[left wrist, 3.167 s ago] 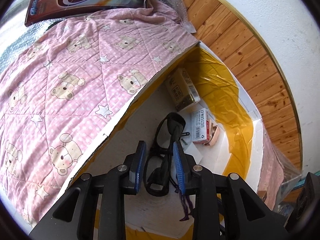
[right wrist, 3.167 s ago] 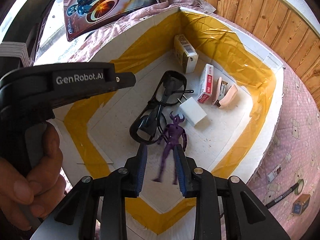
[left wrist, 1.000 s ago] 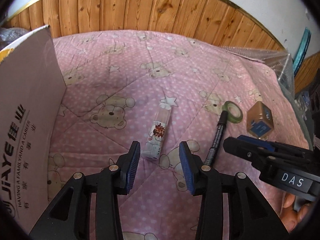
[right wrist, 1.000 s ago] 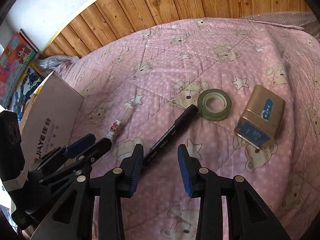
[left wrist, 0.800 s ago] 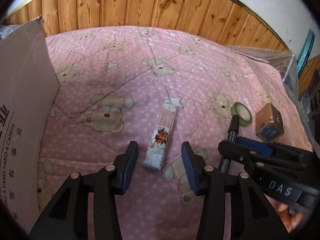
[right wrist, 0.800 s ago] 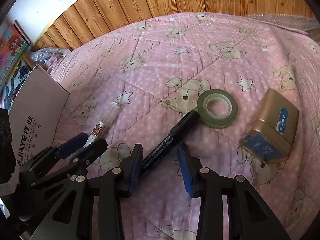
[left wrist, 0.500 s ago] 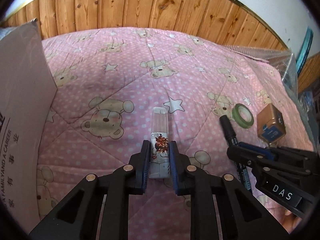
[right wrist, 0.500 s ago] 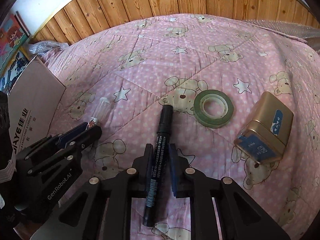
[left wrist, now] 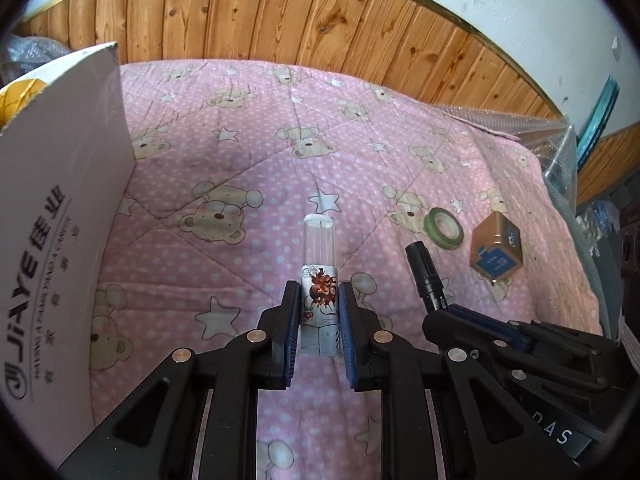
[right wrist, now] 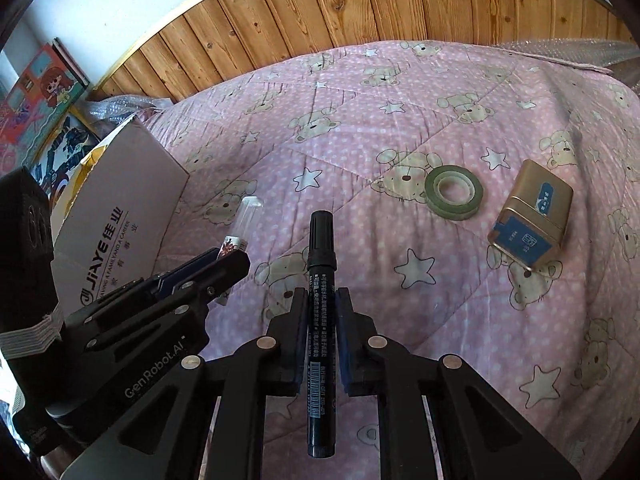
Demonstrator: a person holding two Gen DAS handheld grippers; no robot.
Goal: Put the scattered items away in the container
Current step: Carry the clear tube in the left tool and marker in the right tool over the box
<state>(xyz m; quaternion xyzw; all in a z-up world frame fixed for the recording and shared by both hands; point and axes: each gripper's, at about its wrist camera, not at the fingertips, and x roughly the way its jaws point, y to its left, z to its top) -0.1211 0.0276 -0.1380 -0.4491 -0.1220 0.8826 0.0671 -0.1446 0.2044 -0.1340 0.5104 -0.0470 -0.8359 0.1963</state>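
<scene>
My left gripper (left wrist: 319, 300) is shut on a small clear-capped tube with a red print (left wrist: 320, 264), held a little above the pink quilt. My right gripper (right wrist: 321, 302) is shut on a black marker (right wrist: 320, 264), also lifted. The marker shows in the left wrist view (left wrist: 426, 280), and the tube shows in the right wrist view (right wrist: 244, 220). The cardboard box (left wrist: 56, 216) stands to the left, its outer wall toward me; it also appears in the right wrist view (right wrist: 116, 216). A green tape roll (right wrist: 454, 192) and a gold tin (right wrist: 530, 216) lie on the quilt to the right.
The pink bear-print quilt (left wrist: 240, 152) covers the bed. A wooden wall panel (left wrist: 280, 24) runs behind it. Bubble wrap (left wrist: 556, 140) and clutter sit at the right edge. Toy boxes (right wrist: 44, 92) stand behind the cardboard box.
Both grippers moved from the box to the quilt, closed on the tube and the marker, and have lifted them slightly. The tape roll and tin have not moved.
</scene>
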